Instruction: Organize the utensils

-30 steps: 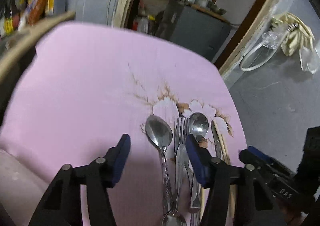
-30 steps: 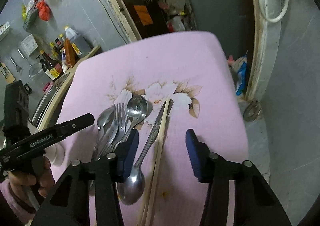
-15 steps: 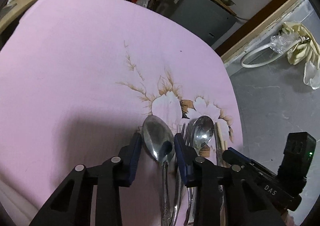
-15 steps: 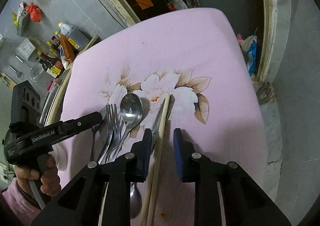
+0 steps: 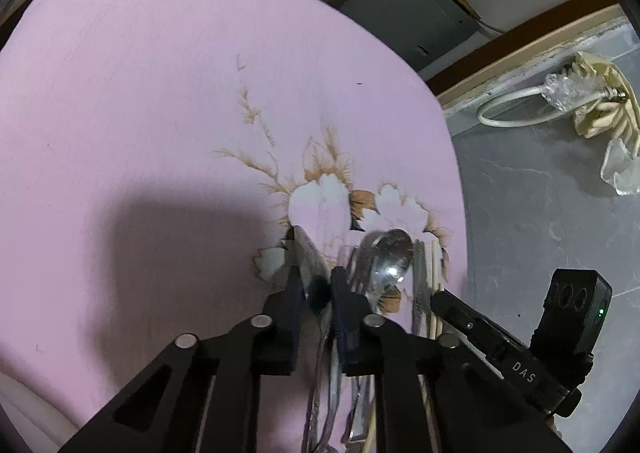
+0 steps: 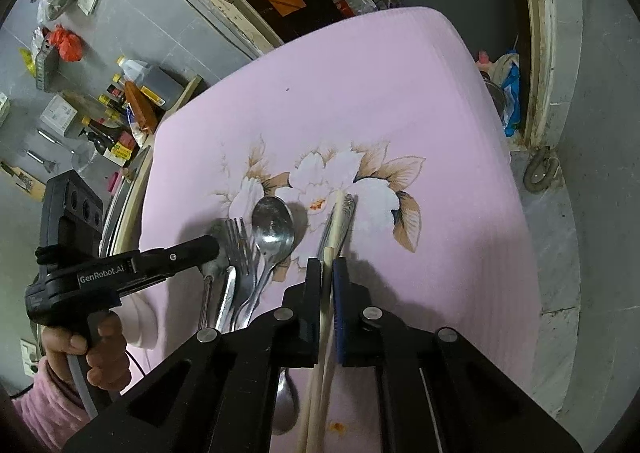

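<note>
A pile of metal utensils lies on the pink flowered cloth [image 5: 160,101]. My left gripper [image 5: 314,285] is shut on a steel spoon [image 5: 308,253], whose bowl is tilted up on edge. Right of it lie a fork and a second spoon [image 5: 390,257]. In the right wrist view my right gripper [image 6: 327,273] is shut on pale wooden chopsticks [image 6: 334,225]. A patterned metal handle [image 6: 347,209] lies beside them. Left of them lie a spoon [image 6: 273,229] and a fork [image 6: 238,241]. The left gripper's body [image 6: 120,273] reaches in there from the left.
The cloth [image 6: 360,93] ends at the right over a grey floor [image 5: 540,213] with a white hose [image 5: 516,109]. Bottles and sauce containers [image 6: 136,93] stand on a shelf at the left. A dark cabinet [image 5: 400,5] stands behind the table.
Both grippers have moved forward and down and closed. The left one closed on the leftmost spoon, tipping its bowl up. The right one closed on the chopsticks.
</note>
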Demonstrator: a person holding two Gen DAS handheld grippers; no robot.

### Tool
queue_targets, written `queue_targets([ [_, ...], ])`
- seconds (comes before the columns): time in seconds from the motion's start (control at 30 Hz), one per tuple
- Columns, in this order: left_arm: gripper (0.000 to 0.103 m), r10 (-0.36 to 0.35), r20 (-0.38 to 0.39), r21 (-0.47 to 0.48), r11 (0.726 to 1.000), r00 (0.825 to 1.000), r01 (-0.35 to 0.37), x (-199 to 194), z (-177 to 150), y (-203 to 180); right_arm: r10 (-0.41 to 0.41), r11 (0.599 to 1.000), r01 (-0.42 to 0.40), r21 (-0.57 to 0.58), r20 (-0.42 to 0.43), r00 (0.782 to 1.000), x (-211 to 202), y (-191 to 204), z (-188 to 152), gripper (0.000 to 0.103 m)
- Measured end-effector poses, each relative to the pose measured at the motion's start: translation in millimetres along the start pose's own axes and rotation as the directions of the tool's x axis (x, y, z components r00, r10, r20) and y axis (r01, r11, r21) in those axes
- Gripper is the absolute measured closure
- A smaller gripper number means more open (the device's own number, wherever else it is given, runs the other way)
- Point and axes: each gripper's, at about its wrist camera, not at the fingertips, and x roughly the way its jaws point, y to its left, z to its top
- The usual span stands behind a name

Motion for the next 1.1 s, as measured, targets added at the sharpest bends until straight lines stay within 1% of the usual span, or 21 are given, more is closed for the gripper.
queue_targets([
  [0.03, 0.099, -0.002, 0.004, 0.007, 1.0, 1.0, 0.002, -1, -1, -2, 0.0, 1.0, 0.0, 0.001, 0.002, 1.0, -2, 0, 0, 0.098],
  [0.13, 0.099, 0.003, 0.021, 0.037, 0.999, 1.0, -0.004, -8, -5, -8, 0.0, 1.0, 0.0, 0.004, 0.007, 1.0, -7, -1, -1, 0.098],
  [0.2, 0.1, -0.009, 0.039, 0.056, 0.998, 0.999, 0.006, -16, -9, -11, 0.0, 1.0, 0.0, 0.005, 0.016, 1.0, -12, 1, -3, 0.101],
  [0.3, 0.1, -0.026, 0.071, 0.092, 0.996, 0.997, 0.02, -30, -15, -16, -0.005, 1.0, 0.005, -0.015, 0.031, 0.999, -20, 4, -7, 0.102],
  [0.37, 0.1, -0.029, 0.099, 0.135, 0.991, 0.995, 0.015, -41, -21, -23, -0.021, 0.999, 0.021, -0.024, 0.028, 0.999, -21, 8, -9, 0.102],
  [0.5, 0.1, -0.024, 0.12, 0.19, 0.982, 0.993, 0.001, -54, -30, -31, -0.058, 0.998, 0.058, 0.014, 0.013, 0.998, -18, -3, -7, 0.102],
  [0.57, 0.1, -0.028, 0.116, 0.194, 0.981, 0.993, 0.005, -58, -33, -32, -0.047, 0.998, 0.047, 0.046, -0.007, 0.999, -14, -10, -4, 0.102],
  [0.73, 0.1, -0.025, 0.103, 0.171, 0.985, 0.994, 0.007, -58, -37, -29, -0.049, 0.997, 0.05, 0.052, -0.036, 0.998, -6, -15, -3, 0.101],
  [0.87, 0.1, -0.024, 0.102, 0.134, 0.991, 0.994, 0.01, -57, -38, -22, -0.039, 0.997, 0.042, 0.063, -0.051, 0.998, -2, -14, 0, 0.097],
  [1.03, 0.1, -0.024, 0.109, 0.113, 0.993, 0.994, 0.011, -57, -40, -19, -0.058, 0.997, 0.062, 0.048, -0.08, 0.995, 7, -8, 0, 0.093],
  [1.1, 0.1, -0.022, 0.108, 0.108, 0.994, 0.994, 0.01, -56, -40, -18, -0.066, 0.996, 0.07, 0.049, -0.084, 0.994, 10, -7, 0, 0.093],
])
